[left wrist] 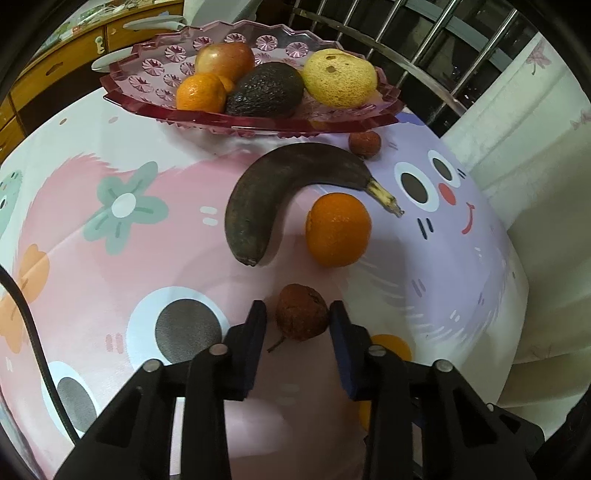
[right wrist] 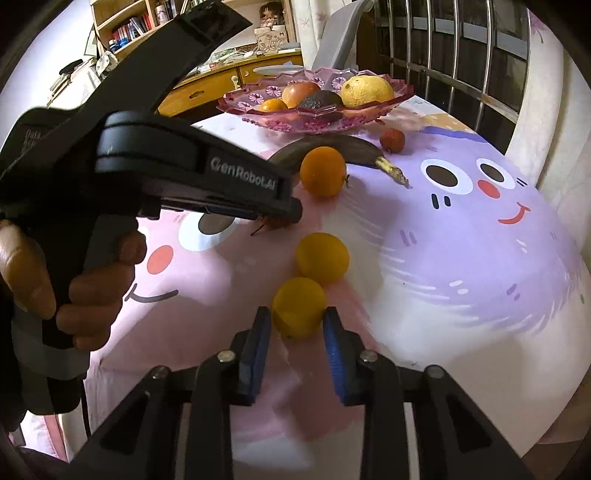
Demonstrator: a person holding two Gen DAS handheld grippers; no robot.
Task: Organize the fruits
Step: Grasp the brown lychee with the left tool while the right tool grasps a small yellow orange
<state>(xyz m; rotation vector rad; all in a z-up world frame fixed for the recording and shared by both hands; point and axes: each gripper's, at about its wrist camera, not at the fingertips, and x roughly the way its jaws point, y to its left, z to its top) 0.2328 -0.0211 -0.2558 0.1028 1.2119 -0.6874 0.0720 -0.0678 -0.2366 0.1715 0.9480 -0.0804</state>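
Pinching a rough, brown lychee [left wrist: 301,313], left gripper [left wrist: 298,321]; right gripper [right wrist: 297,319] clamps a smooth yellow fruit [right wrist: 298,312], its twin at twelve o'clock

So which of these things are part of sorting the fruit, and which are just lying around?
Part of the job: pink tray, banana, orange, small red fruit, brown fruit in the left gripper, near yellow fruit in the right gripper, far yellow fruit.
Just lying about: bookshelf, wooden cabinet, white plate, black cable.
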